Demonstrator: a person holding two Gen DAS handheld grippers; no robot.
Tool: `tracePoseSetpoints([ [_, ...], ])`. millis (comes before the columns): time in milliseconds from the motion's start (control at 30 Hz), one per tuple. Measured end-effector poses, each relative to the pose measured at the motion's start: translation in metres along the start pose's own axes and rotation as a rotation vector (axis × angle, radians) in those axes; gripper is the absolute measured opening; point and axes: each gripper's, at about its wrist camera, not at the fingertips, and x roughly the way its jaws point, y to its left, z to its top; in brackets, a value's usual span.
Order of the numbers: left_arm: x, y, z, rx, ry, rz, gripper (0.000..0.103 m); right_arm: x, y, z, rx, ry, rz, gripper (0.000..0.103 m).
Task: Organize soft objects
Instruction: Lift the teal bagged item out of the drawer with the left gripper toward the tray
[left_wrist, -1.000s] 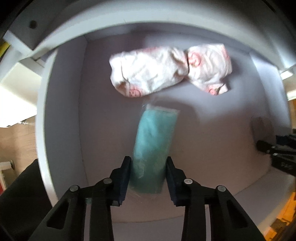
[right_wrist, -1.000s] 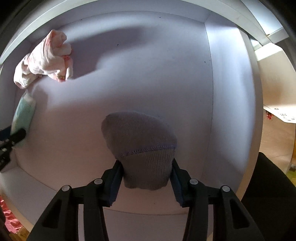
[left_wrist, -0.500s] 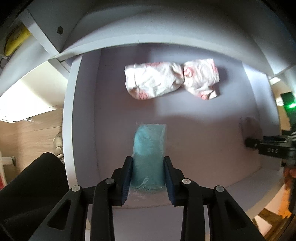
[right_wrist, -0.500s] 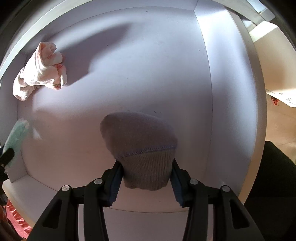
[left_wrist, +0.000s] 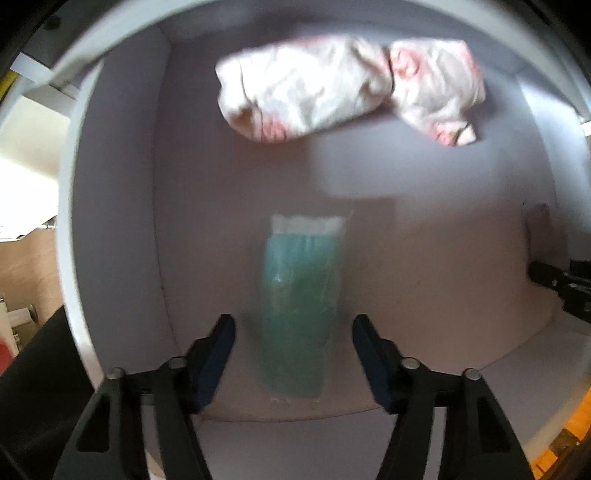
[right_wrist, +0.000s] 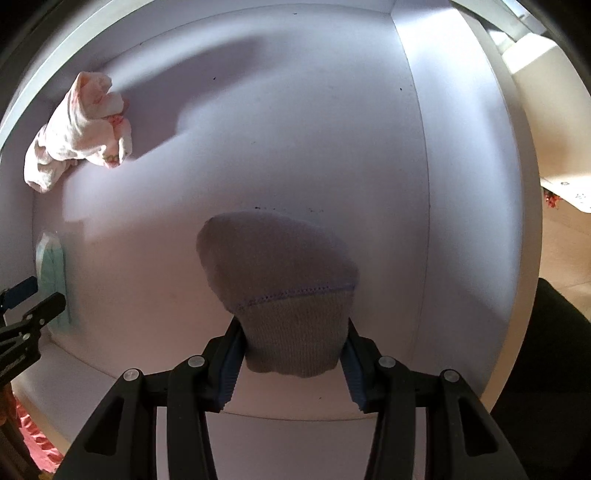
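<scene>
The grey ribbed sock (right_wrist: 291, 306) is clamped by the right gripper (right_wrist: 293, 363) over the white bin (right_wrist: 465, 192). A teal cloth in clear wrap (left_wrist: 301, 314) lies loose between the just-opened left gripper (left_wrist: 293, 358) jaws. Beyond, a crumpled white-and-pink cloth (left_wrist: 347, 90) is seen.

Home storage, white cubby shelf (right_wrist: 461, 184) (wood floor beside); rolled socks (left_wrist: 332, 92)

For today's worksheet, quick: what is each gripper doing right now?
Left gripper: just opened, teal packet between, pads clear.
Right gripper: shut on grey sock.
</scene>
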Motion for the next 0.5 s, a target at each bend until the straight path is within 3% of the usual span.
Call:
tracePoseSetpoints([
  [67, 0.003, -0.001, -0.001, 0.006, 0.018, -0.015, 0.035, 0.000, -0.001, -0.001, 0.000, 0.000, -0.002, 0.048],
  [233, -0.010, -0.004, -0.006, 0.027, -0.022, -0.034, 0.032, 0.001, -0.005, 0.002, 0.004, -0.003, -0.026, 0.046],
  [500, -0.062, -0.013, -0.035, 0.087, -0.123, -0.043, 0.032, -0.003, 0.007, 0.001, 0.004, 0.005, -0.031, 0.045],
])
